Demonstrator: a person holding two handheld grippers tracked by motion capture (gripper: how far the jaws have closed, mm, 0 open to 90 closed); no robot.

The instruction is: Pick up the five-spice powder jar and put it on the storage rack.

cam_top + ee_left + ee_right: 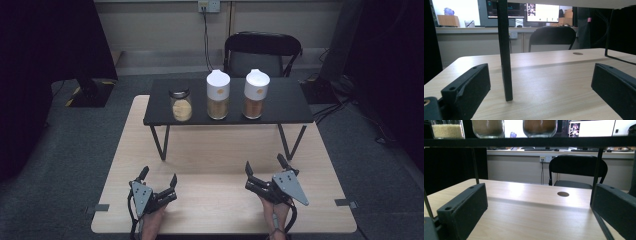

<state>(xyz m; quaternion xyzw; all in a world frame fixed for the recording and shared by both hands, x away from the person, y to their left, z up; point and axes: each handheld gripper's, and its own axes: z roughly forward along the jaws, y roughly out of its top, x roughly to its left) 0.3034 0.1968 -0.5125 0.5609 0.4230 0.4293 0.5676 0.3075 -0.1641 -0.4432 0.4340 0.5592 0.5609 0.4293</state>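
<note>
At the bottom of the high view, nearest the camera, the left claw (159,178) and the right claw (264,167) rest on the pale wooden worktop (220,150), each spread wide with nothing between its jaws; in the left gripper view the two black jaws stand far apart at the lower corners of the frame, and the right gripper view shows the same.

Nothing looks started yet, as far as I can judge; the three jars stand in a row on the black shelf (280,102) in the upper middle of the high view, well apart from both claws. The small jar (181,104), at the left of the row, has a dark lid and pale grains inside; the middle jar (218,94) carries a tall white cap over tan contents; the right jar (256,93) has a like white cap over darker reddish-brown contents. All the reaching, grasping and moving appears to be left to do.

Each white cap bears a small round orange mark, too small to read; no brand or lettering can be made out on the jars. In the right gripper view the jar bottoms line the top edge of the frame; beyond sit a black chair (577,171) and lit monitors (590,127), their writing illegible.
</note>
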